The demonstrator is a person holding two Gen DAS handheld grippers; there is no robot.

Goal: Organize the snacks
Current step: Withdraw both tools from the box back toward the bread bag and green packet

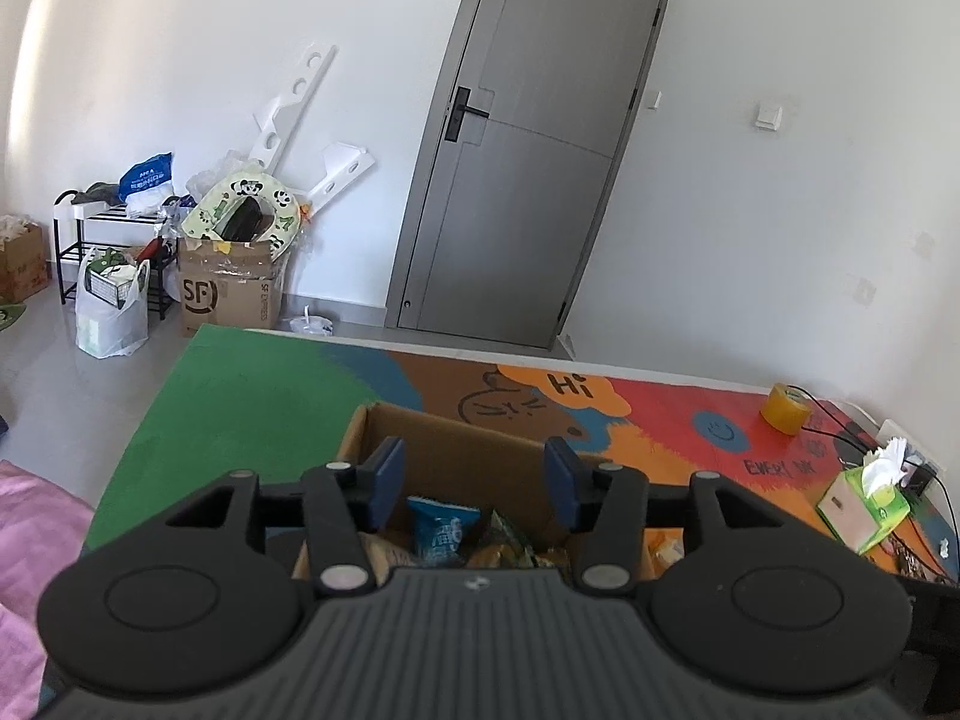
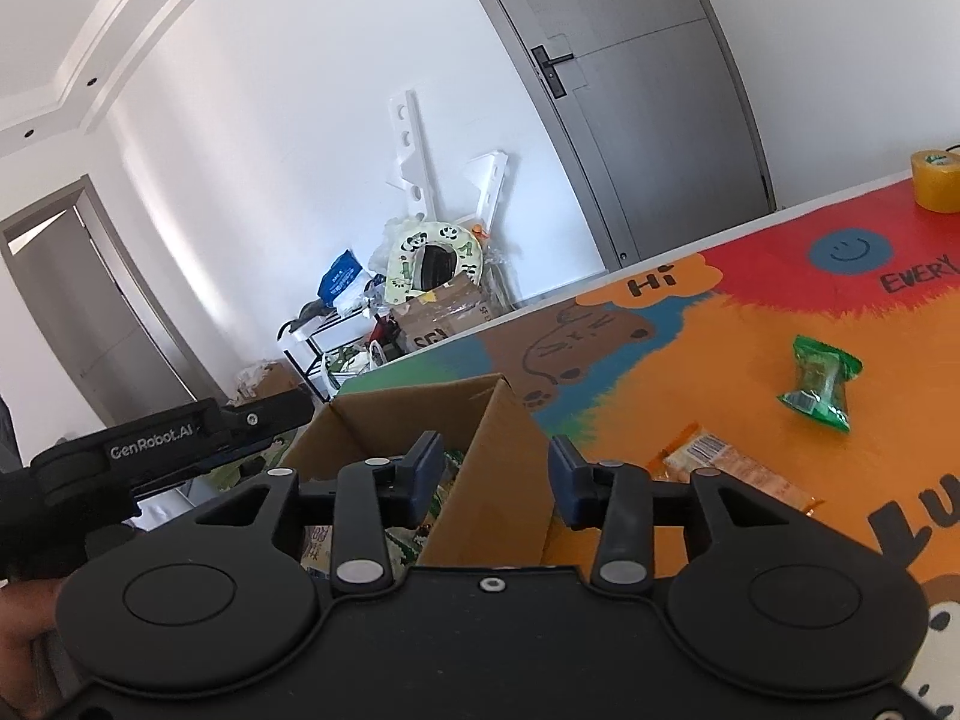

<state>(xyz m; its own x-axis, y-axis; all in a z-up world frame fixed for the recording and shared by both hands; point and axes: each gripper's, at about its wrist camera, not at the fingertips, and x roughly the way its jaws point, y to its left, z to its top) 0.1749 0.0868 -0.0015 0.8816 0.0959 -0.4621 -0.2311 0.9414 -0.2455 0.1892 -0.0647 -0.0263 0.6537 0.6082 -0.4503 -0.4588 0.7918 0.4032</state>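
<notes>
Snacks sorted into cardboard box (image 2: 480, 456), which serves as landmark. Inside box: blue packet (image 1: 443, 531) and several others. Outside box, to its right on the mat: orange wrapped bar (image 2: 732, 468) nearest, green wrapped sweet (image 2: 821, 383) farther off. Left gripper (image 1: 474, 483) is held over the box, spread, nothing held. Right gripper (image 2: 493, 480) is held at the box's right wall, likewise spread and empty. Recommended: orange bar to be approached first, pinched across its narrow width, lifted clear of the wall before release.
</notes>
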